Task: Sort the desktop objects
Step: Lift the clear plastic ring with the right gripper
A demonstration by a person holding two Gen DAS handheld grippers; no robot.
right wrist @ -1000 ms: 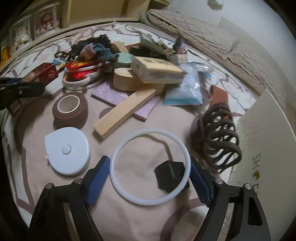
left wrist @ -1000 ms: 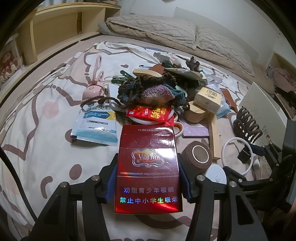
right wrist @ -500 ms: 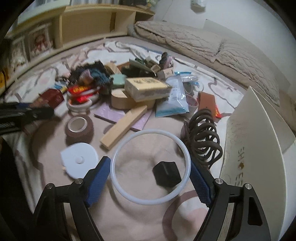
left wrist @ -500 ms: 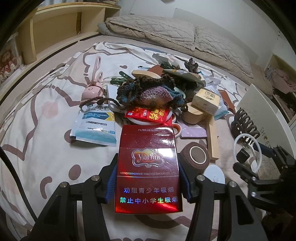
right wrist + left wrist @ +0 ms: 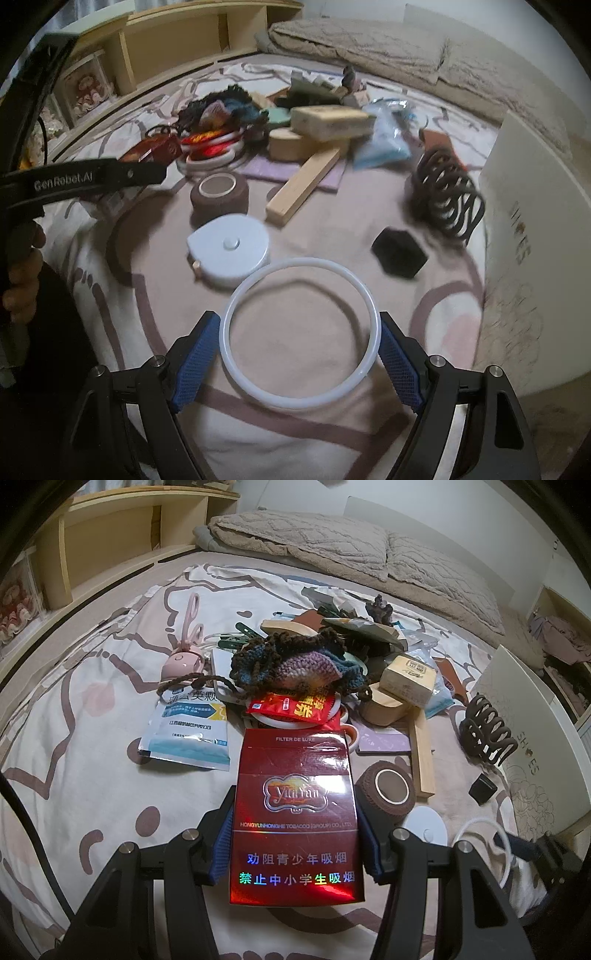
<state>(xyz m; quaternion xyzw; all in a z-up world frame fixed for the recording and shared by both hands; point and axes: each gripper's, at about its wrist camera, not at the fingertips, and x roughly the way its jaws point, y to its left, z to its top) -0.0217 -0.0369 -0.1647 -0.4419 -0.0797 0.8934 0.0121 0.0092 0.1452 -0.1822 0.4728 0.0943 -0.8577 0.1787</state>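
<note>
Two claws are at work over a bed. The left claw [image 5: 295,834] is clamped on a red cigarette pack [image 5: 295,808], its blue pads pressing both long sides, the pack upright between them. The right claw [image 5: 300,345] stands wide, its blue pads pressed against the two sides of a white ring [image 5: 300,332], which it holds clear of the bedcover.

Just beyond the left claw's right finger sits a brown tape roll [image 5: 387,792], with a wooden block [image 5: 421,753] past it. Straight ahead of the pack lies a heap: a red snack packet [image 5: 295,709] on a white dish, a crocheted pouch [image 5: 291,661], a tan box [image 5: 408,677]. Left of that are a blue-and-white sachet [image 5: 188,731] and a pink device [image 5: 181,661].

Ahead of the right claw lie a white round case [image 5: 231,249] to the left and a small black block [image 5: 399,251] to the right; a brown hair claw clip [image 5: 445,192] lies further right, beside a white shoebox lid [image 5: 535,206] standing on edge.

Everything rests on a cream bedcover [image 5: 92,775] with brown shapes. Beige pillows [image 5: 332,542] lie at the far end, and a wooden shelf unit [image 5: 110,535] runs along the left.
</note>
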